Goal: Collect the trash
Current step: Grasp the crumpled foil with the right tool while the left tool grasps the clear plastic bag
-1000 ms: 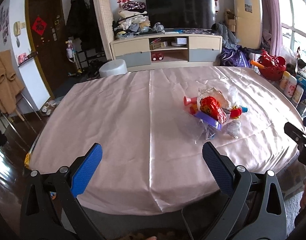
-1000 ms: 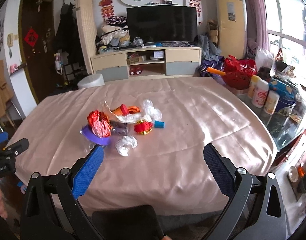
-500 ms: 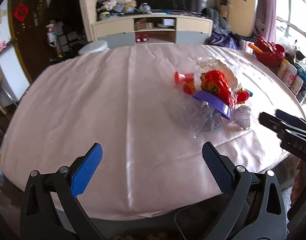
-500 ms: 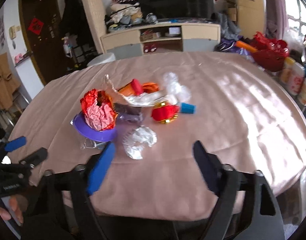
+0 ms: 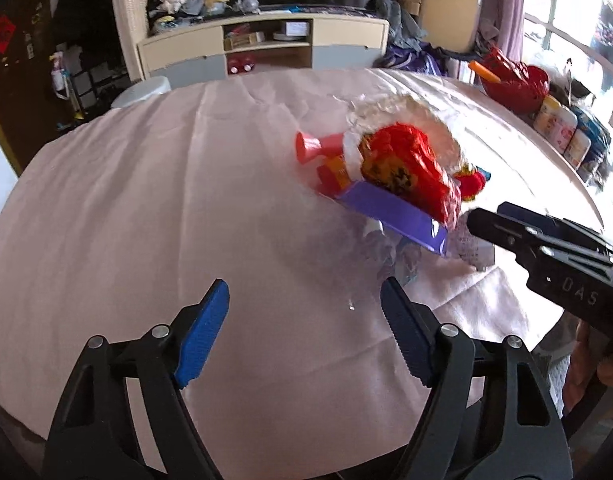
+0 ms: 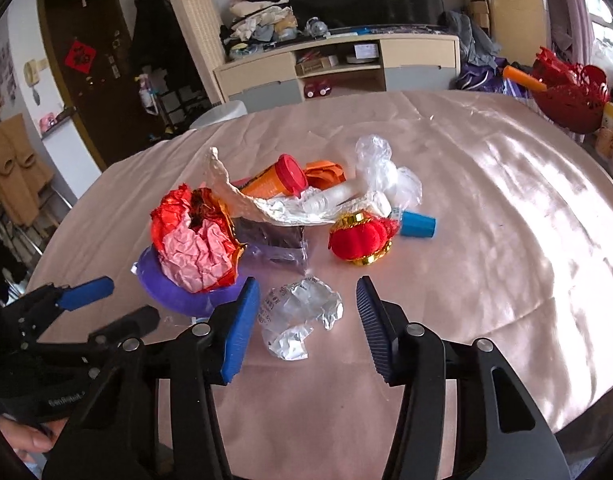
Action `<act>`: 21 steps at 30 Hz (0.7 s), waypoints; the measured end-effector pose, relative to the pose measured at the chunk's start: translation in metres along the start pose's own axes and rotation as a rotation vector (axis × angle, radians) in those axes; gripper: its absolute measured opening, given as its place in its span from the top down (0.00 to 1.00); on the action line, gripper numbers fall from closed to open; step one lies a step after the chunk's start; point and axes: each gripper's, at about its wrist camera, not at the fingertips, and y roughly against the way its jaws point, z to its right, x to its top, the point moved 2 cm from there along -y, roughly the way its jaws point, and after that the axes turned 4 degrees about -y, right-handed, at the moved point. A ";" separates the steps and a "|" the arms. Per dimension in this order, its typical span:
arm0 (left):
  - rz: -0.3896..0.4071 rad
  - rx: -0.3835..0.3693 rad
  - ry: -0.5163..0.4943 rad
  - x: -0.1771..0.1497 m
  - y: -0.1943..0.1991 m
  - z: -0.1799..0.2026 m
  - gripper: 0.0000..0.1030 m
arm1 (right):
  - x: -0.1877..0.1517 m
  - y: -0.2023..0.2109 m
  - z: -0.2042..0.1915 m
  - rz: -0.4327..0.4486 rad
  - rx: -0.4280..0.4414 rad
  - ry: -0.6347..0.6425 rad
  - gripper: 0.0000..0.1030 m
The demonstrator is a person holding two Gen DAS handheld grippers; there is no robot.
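A trash pile lies on the pink tablecloth (image 6: 486, 208): crumpled red paper (image 6: 194, 236) in a purple bowl (image 6: 162, 280), an orange cup with a red lid (image 6: 278, 180), clear plastic (image 6: 382, 172), a red lantern ornament (image 6: 360, 238), a blue cap (image 6: 418, 226) and a silver foil wrapper (image 6: 298, 312). My right gripper (image 6: 306, 300) is open, its fingers on either side of the foil wrapper. My left gripper (image 5: 304, 304) is open and empty, short of the purple bowl (image 5: 394, 216) and red paper (image 5: 406, 168). The right gripper also shows at the left wrist view's right edge (image 5: 546, 240).
A red basket (image 6: 570, 92) and bottles (image 5: 562, 128) stand at the table's right edge. A TV cabinet (image 6: 338, 64) and a white stool (image 5: 142, 92) stand behind the table. The left gripper shows at the right wrist view's left (image 6: 86, 312).
Both grippers have moved forward over the table toward the pile and their jaws have narrowed. The right gripper now straddles the foil wrapper.
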 end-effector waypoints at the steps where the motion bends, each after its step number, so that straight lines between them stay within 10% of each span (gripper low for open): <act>1: -0.004 -0.002 -0.003 0.000 -0.003 0.000 0.29 | 0.000 -0.002 0.001 -0.003 0.001 -0.001 0.50; 9: -0.018 -0.040 0.012 0.012 -0.023 0.000 0.54 | 0.001 -0.009 0.006 -0.012 0.023 -0.005 0.67; 21: 0.051 0.049 0.015 0.008 0.016 -0.011 0.57 | 0.002 0.011 0.009 0.046 -0.003 0.026 0.76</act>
